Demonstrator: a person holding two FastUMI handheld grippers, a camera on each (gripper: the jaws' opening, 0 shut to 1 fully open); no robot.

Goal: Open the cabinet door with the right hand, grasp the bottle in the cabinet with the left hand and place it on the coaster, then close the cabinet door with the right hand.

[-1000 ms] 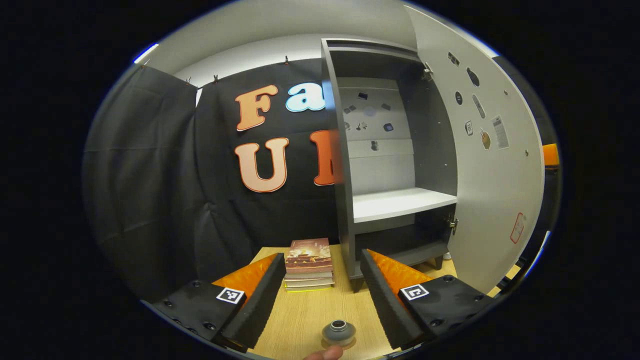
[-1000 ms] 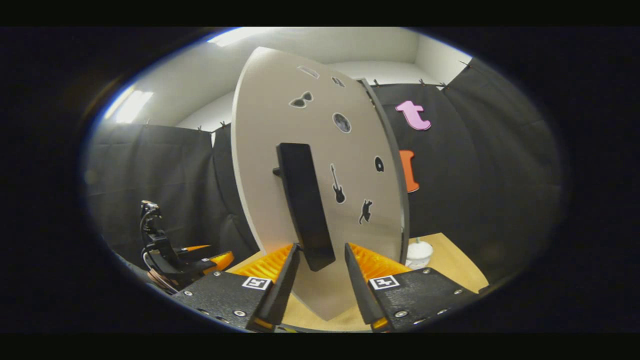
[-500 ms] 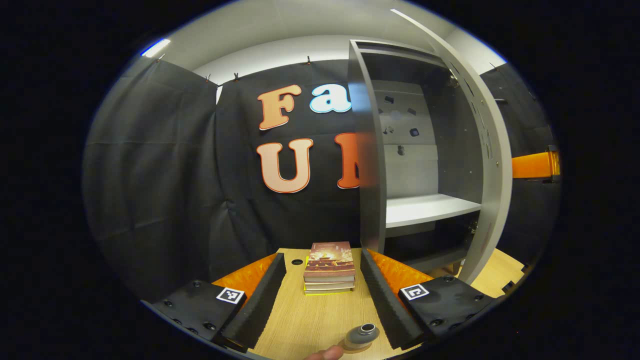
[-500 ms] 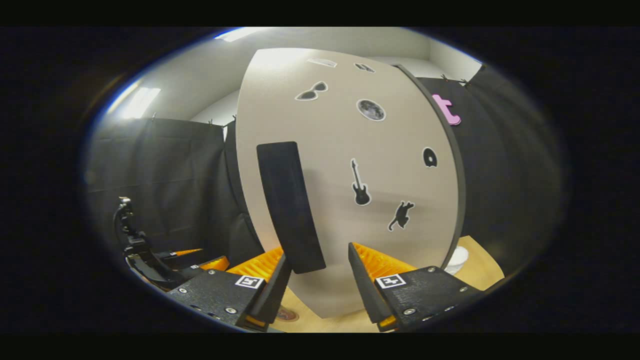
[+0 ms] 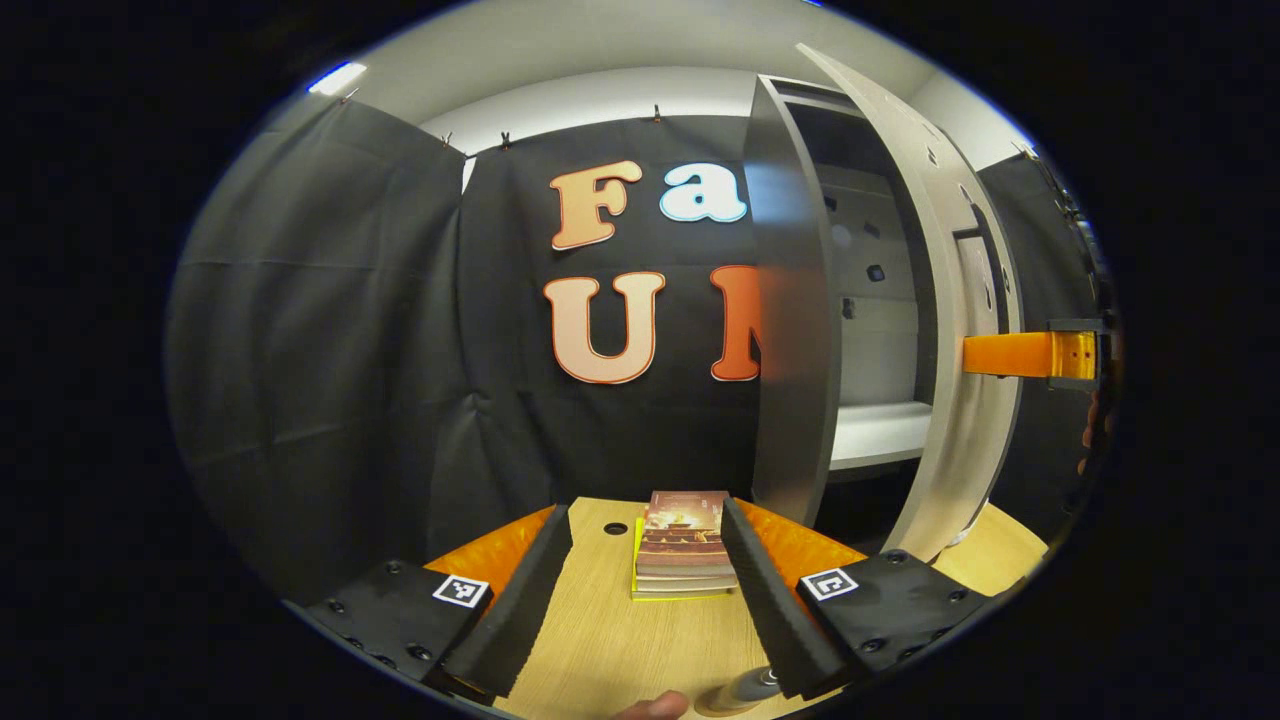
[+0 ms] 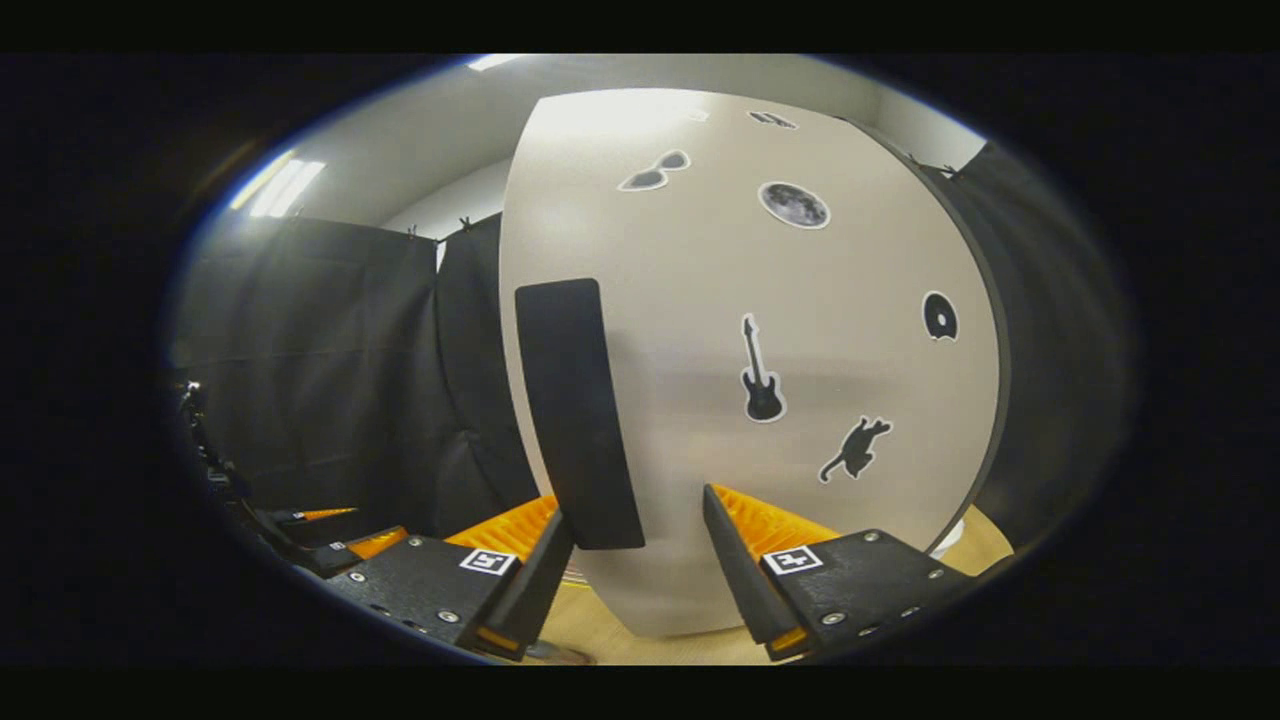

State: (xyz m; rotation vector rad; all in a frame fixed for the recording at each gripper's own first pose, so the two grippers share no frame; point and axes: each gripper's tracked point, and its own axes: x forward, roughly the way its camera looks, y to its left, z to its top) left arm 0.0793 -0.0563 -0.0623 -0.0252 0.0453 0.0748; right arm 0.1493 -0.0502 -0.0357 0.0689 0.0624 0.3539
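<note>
Books [image 5: 684,545] face left gripper [image 5: 645,590]; door handle [image 6: 577,410] faces right gripper [image 6: 635,575].

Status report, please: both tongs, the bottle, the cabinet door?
Right tongs open, at door handle. Left tongs open, empty. Bottle on table, cabinet door partly open. Nothing in the way.

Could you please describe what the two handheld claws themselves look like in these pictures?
Both look alike. The left claw has two long black fingers with ribbed faces, orange plastic behind them, and black bolted base plates, each bearing a small square black-and-white marker. The right claw shows the same black fingers, ridged orange backing, screw-studded plates and square markers. No sleeves are visible.
</note>
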